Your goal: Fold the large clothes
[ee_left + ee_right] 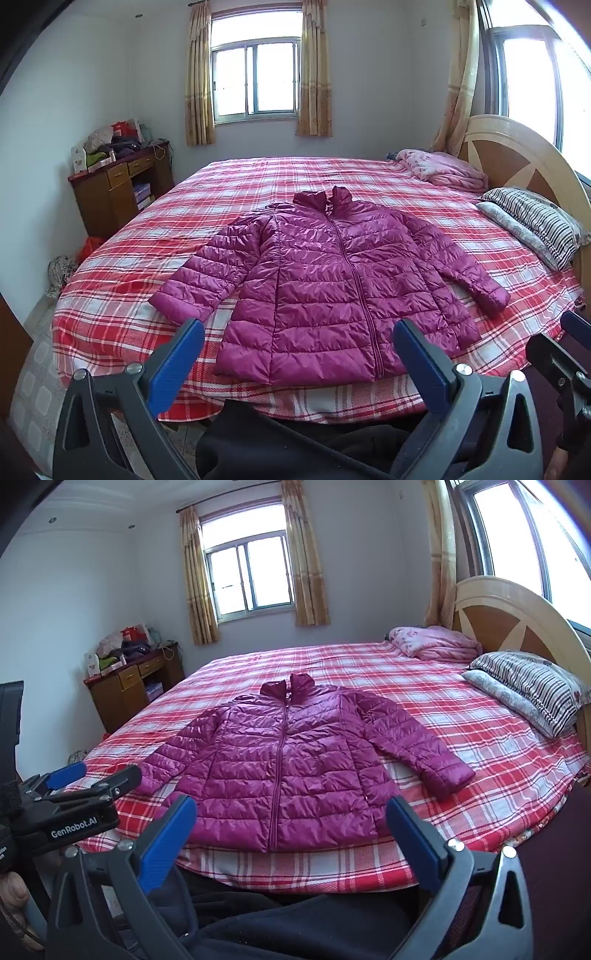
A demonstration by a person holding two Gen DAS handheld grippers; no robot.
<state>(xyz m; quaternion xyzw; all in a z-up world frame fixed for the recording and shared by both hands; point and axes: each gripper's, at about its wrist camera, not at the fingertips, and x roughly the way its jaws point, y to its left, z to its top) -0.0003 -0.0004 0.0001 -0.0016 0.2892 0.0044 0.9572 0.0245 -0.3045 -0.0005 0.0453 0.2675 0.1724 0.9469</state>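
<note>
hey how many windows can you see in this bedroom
2. One window is in the far wall across the bed, between its curtains. The other window is on the right, behind the headboard. Walls out of view may hold more.

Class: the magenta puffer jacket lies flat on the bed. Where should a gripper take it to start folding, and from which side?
Probably the cuffs: the jacket lies front up, zipped, sleeves spread. Its left cuff and right cuff are free edges near the bed's near side, so each open gripper comes from there.

Desk (122, 192) clutter indistinct; headboard (524, 162) partly cut off.
</note>
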